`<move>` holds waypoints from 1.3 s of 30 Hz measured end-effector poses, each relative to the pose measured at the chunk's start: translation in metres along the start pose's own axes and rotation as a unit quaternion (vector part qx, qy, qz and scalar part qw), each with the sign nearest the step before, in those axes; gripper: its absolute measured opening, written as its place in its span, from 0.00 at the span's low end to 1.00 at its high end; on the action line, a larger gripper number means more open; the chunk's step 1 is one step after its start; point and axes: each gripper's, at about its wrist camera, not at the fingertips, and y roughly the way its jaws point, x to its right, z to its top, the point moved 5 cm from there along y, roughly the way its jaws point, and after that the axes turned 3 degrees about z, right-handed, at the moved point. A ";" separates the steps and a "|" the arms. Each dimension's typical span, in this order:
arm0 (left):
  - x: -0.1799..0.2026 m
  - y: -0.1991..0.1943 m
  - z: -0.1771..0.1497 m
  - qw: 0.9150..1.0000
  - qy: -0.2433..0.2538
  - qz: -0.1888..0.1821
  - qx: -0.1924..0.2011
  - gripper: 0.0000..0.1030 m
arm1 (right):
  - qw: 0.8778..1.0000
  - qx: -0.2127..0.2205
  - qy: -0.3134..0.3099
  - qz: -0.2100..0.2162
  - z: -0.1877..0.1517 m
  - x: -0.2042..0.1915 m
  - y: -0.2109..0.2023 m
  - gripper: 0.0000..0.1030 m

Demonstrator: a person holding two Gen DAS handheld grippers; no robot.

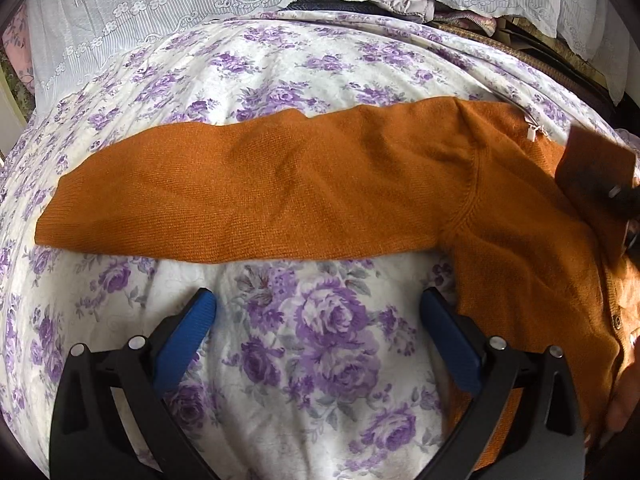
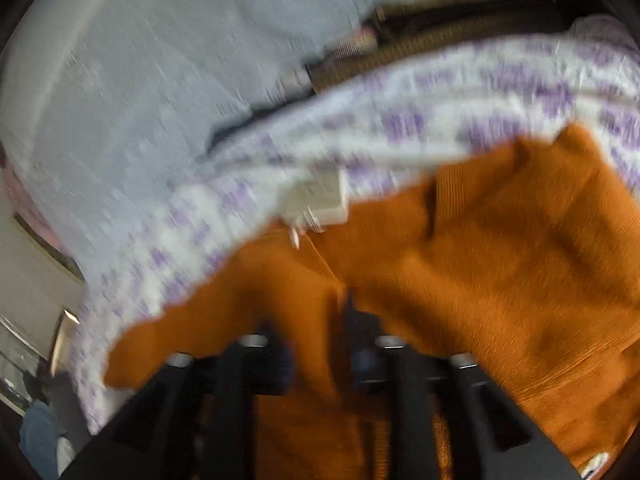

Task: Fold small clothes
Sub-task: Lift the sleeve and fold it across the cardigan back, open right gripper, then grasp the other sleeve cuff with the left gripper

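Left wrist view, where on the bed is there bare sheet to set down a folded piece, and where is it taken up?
Bare floral sheet lies beyond the orange cardigan's outstretched sleeve, up to the lace cloth. A second patch lies on the near side of the sleeve, around the open left gripper. The right side is crowded: the cardigan body fills it.
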 end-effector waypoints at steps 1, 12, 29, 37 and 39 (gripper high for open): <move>0.000 0.000 0.000 1.000 0.000 0.000 0.000 0.96 | 1.000 -0.007 -0.007 -0.003 -0.004 0.001 0.003 0.33; -0.003 -0.005 0.003 1.000 0.002 -0.028 -0.011 0.96 | 0.990 0.020 -0.134 0.039 0.001 -0.027 -0.070 0.64; 0.112 0.009 0.064 0.993 0.113 -0.010 -0.007 0.96 | 0.999 0.014 0.004 -0.052 0.064 0.142 -0.044 0.00; 0.086 -0.036 0.064 0.991 0.058 -0.082 0.092 0.96 | 0.997 0.061 0.046 0.007 0.051 0.144 -0.097 0.06; 0.089 -0.046 0.066 0.987 0.059 -0.104 0.104 0.96 | 0.998 0.059 0.029 0.008 0.041 0.132 -0.105 0.14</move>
